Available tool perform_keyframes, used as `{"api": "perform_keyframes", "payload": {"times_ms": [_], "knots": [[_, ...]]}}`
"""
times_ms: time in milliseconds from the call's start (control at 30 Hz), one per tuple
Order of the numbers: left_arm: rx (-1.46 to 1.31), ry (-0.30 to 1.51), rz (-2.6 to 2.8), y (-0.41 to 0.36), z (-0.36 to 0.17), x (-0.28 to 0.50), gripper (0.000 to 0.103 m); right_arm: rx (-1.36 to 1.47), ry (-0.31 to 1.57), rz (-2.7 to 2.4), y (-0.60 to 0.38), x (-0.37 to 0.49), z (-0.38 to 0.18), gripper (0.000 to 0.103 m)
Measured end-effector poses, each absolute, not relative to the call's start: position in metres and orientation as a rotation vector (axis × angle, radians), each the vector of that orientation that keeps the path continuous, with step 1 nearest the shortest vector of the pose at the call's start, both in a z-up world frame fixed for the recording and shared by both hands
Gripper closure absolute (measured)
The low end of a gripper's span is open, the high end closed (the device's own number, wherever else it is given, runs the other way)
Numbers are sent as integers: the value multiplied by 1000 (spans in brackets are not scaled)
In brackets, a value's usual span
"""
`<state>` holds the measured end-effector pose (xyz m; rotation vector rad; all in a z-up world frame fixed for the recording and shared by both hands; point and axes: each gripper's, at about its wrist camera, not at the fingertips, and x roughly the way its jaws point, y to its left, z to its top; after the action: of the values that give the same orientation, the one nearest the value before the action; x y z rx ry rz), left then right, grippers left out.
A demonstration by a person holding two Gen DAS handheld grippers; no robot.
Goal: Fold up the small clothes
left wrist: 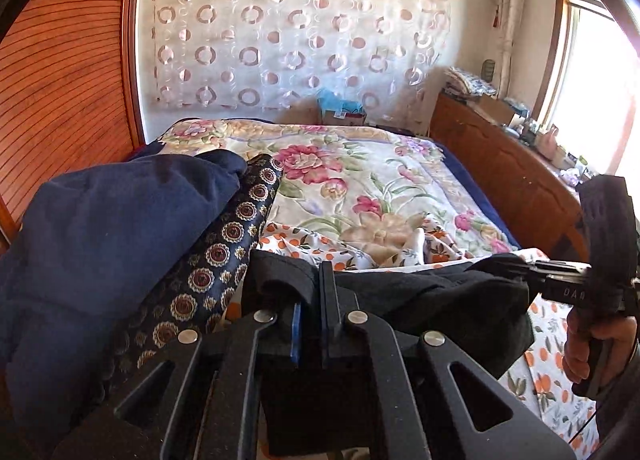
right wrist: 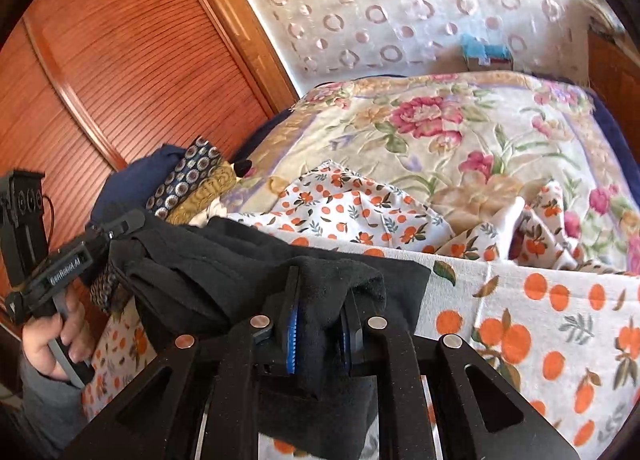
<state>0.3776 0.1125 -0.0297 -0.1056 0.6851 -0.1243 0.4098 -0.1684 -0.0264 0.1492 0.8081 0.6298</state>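
Note:
A small black garment [left wrist: 420, 292] hangs stretched between the two grippers above the bed. In the left wrist view my left gripper [left wrist: 310, 292] is shut on one end of it, with the cloth bunched over the left finger and between the blue pads [left wrist: 296, 336]. The right gripper [left wrist: 504, 262] clamps the other end at the right, a hand on its handle. In the right wrist view the black garment [right wrist: 224, 256] is pinched between the right gripper's [right wrist: 320, 312] blue pads [right wrist: 291, 336]. The left gripper [right wrist: 134, 222] grips the far corner at the left.
Below lies a white cloth printed with oranges [right wrist: 540, 320] on a floral bedspread [left wrist: 360, 180]. A navy pile [left wrist: 100, 240] and dark medallion-patterned fabric [left wrist: 224, 252] sit at the left. A slatted wooden wardrobe [left wrist: 60, 80] stands left, a cluttered wooden cabinet [left wrist: 500, 164] right.

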Motion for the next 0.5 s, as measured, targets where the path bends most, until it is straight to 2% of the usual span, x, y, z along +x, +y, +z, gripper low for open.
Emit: {"api": "perform_keyframes", "payload": {"times_ms": [33,67,100,133,200,233,267,300,433,467,500], "knots": [[-97,684,-124,111,-30,377,89,157,807,624,-170,413,-27,83],[-92,676,-132,109,-28,380,78,158,799,611,-168,413,-25,81],[-87,664,-140,108,-25,382,74,150,790,603,-168,414,-23,71],[-73,653,-142,106,-24,380,74,131,773,580,-168,413,-19,53],[-38,636,-140,103,-19,375,74,96,726,517,-172,407,-14,31],[-22,631,-146,100,-17,372,73,83,701,502,-174,403,-8,31],[-15,630,-151,99,-15,371,62,65,687,491,-175,397,-4,31],[-10,624,-157,98,-14,368,55,47,677,486,-175,393,-1,31],[4,631,-186,96,-15,357,55,-33,645,498,-170,366,-1,31],[13,637,-192,95,-17,354,53,-54,647,507,-166,357,-4,31],[20,641,-192,93,-18,352,44,-72,645,519,-162,350,-7,31]]}}
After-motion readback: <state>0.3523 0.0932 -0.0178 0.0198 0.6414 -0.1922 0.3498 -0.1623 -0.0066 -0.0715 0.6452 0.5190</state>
